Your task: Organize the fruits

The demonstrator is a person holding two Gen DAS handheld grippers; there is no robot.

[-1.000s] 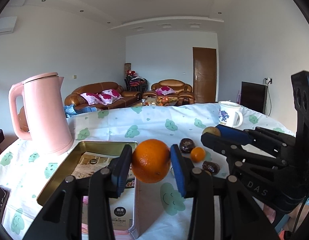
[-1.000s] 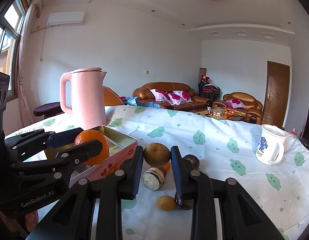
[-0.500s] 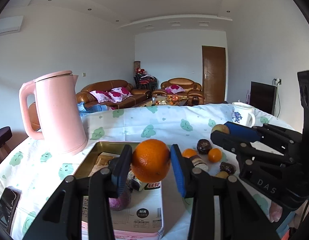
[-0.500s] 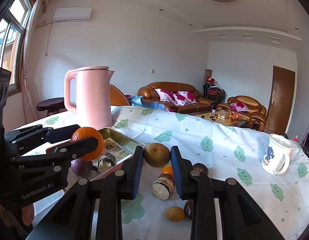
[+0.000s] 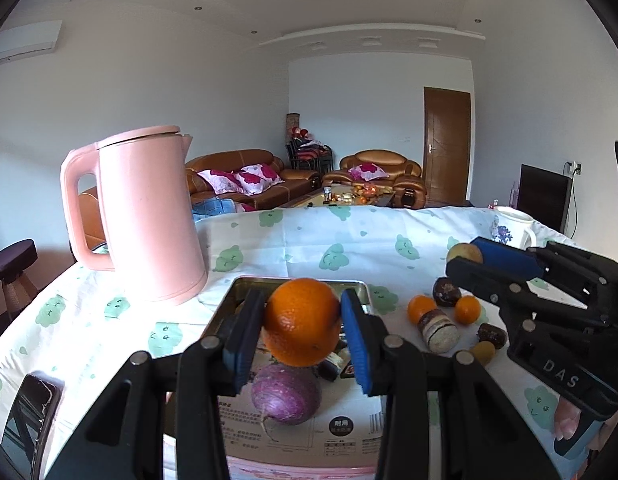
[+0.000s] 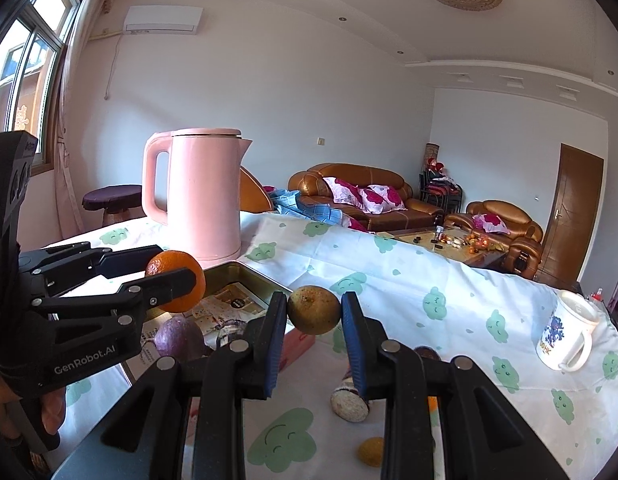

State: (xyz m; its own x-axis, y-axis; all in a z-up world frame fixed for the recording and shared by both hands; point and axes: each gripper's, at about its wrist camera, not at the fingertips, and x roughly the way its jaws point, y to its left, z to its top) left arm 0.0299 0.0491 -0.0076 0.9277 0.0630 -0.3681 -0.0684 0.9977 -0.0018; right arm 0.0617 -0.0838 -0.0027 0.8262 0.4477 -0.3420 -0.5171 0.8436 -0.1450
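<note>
Left gripper (image 5: 303, 322): my two blue-padded jaws are clamped on a round orange fruit (image 5: 302, 322), which I hold in the air above the tin.
Right gripper (image 6: 313, 316): my jaws press from both sides on a round brownish-green fruit (image 6: 313, 315), lifted clear of the table, just past the tin's near corner.
Tin: a shallow rectangular metal tin (image 5: 351, 285) with a pink outer wall, lined with printed paper, lies on the table beside the kettle.
Tin contents: a round purple vegetable with a thin root (image 5: 286, 394) lies on the paper directly under my orange; small dark items behind it are too hidden to name.
Loose fruit: two small orange mandarins (image 5: 467, 309), dark wrinkled round fruits (image 5: 445, 292), a short banded brown-and-white cylinder (image 5: 437, 330) and a small yellow fruit (image 5: 483, 352) lie together on the cloth to the right of the tin.
Table: a white tablecloth printed with green cloud faces (image 6: 389, 280) covers it.
Kettle: a tall pink electric kettle with a lid (image 5: 147, 216) stands upright left of the tin.
Mug: a white ceramic mug with a blue flower pattern (image 6: 565, 338) stands upright at the far right, well apart from the fruit.
Phone: a dark smartphone (image 5: 31, 416) lies at the near left edge.
</note>
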